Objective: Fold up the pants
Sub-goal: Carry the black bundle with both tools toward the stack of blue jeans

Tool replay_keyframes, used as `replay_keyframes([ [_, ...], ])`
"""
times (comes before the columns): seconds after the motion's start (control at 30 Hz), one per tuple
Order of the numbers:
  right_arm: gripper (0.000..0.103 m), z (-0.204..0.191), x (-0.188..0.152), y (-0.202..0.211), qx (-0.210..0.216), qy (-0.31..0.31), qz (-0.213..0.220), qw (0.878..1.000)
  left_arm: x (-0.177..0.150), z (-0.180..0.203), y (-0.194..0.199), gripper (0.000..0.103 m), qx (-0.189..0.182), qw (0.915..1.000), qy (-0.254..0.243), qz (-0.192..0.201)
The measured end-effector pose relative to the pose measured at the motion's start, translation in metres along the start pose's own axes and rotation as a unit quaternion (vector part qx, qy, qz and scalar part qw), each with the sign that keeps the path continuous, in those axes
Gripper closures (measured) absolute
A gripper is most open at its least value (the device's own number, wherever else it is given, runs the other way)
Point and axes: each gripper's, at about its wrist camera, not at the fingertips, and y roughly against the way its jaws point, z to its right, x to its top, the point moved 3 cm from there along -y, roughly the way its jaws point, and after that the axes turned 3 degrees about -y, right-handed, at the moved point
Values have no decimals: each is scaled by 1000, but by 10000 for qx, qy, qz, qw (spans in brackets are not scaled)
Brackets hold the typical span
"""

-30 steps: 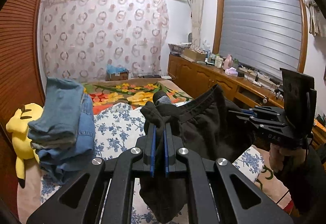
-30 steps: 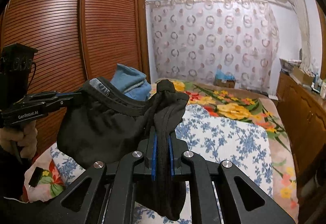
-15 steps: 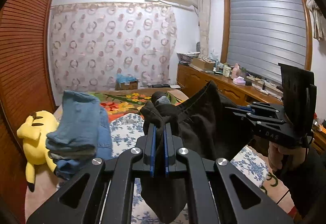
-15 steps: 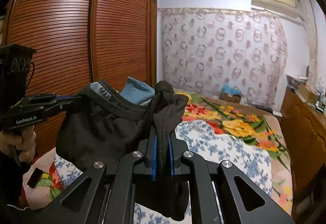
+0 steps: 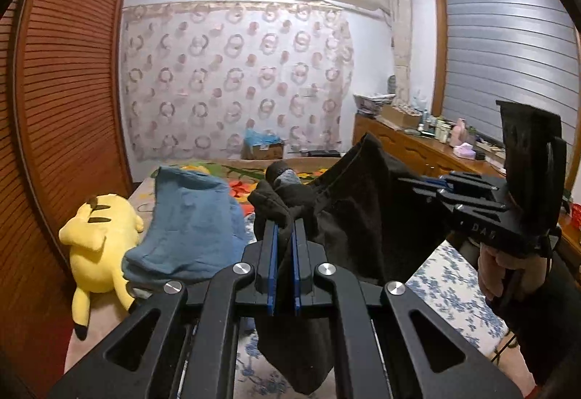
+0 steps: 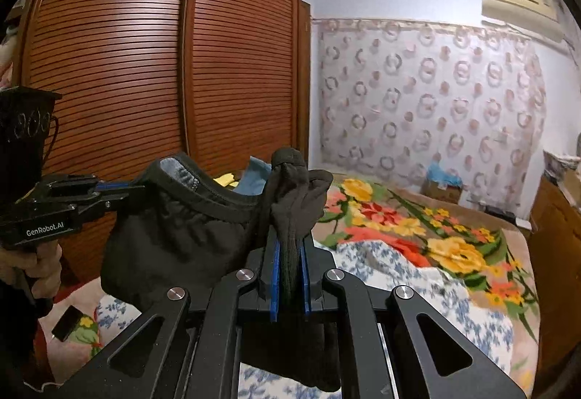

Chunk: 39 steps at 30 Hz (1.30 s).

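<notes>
The black pants (image 5: 356,214) hang in the air between my two grippers, held by the waistband above the bed. My left gripper (image 5: 283,230) is shut on a bunched end of the waistband. My right gripper (image 6: 288,244) is shut on the other end of the black pants (image 6: 174,239). In the left wrist view the right gripper (image 5: 417,183) shows at the right, clamped on the fabric. In the right wrist view the left gripper (image 6: 123,186) shows at the left, clamped on the waistband. The pants' legs drop out of sight below the grippers.
A stack of folded blue jeans (image 5: 189,228) and a yellow plush toy (image 5: 100,246) lie on the bed's left side. The bed has a blue-flowered sheet (image 6: 417,283) and a floral blanket (image 6: 392,217). A wooden wardrobe (image 6: 163,72) stands at the left, a wooden counter (image 5: 417,145) at the right.
Both grippers have risen with the pants, so more wall and ceiling and less bed shows. The grip on the waistband is unchanged.
</notes>
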Motion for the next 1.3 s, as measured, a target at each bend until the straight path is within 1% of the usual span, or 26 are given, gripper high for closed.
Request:
replay_keyframes([
  [0.2, 94, 26, -1, -38, 210, 52, 6, 9998, 1, -24, -35, 95, 177, 9996, 108, -200],
  [0.3, 94, 37, 1, -58, 221, 76, -11, 9997, 6, -33, -49, 95, 215, 9993, 189, -250],
  [0.5, 94, 56, 14, -89, 243, 207, 67, 9995, 20, -41, -58, 95, 325, 9991, 223, -159],
  [0.6, 94, 60, 24, -102, 332, 209, 198, 9990, 25, -46, -56, 95, 357, 9989, 310, -16],
  [0.7, 94, 60, 34, -118, 363, 259, 324, 9985, 24, -54, -56, 95, 426, 9982, 426, 60],
  [0.8, 94, 55, 41, -138, 386, 366, 357, 9979, 18, -59, -57, 95, 428, 9976, 542, 14],
  [0.93, 94, 43, 39, -162, 467, 619, 349, 9964, 9, -66, -53, 95, 471, 9961, 744, 49],
  [1.13, 94, 30, 44, -202, 588, 995, 192, 9931, 2, -83, -51, 95, 651, 9931, 972, 85],
  [1.3, 94, 29, 44, -235, 760, 1135, -78, 9906, -18, -96, -57, 95, 855, 9895, 1160, -90],
])
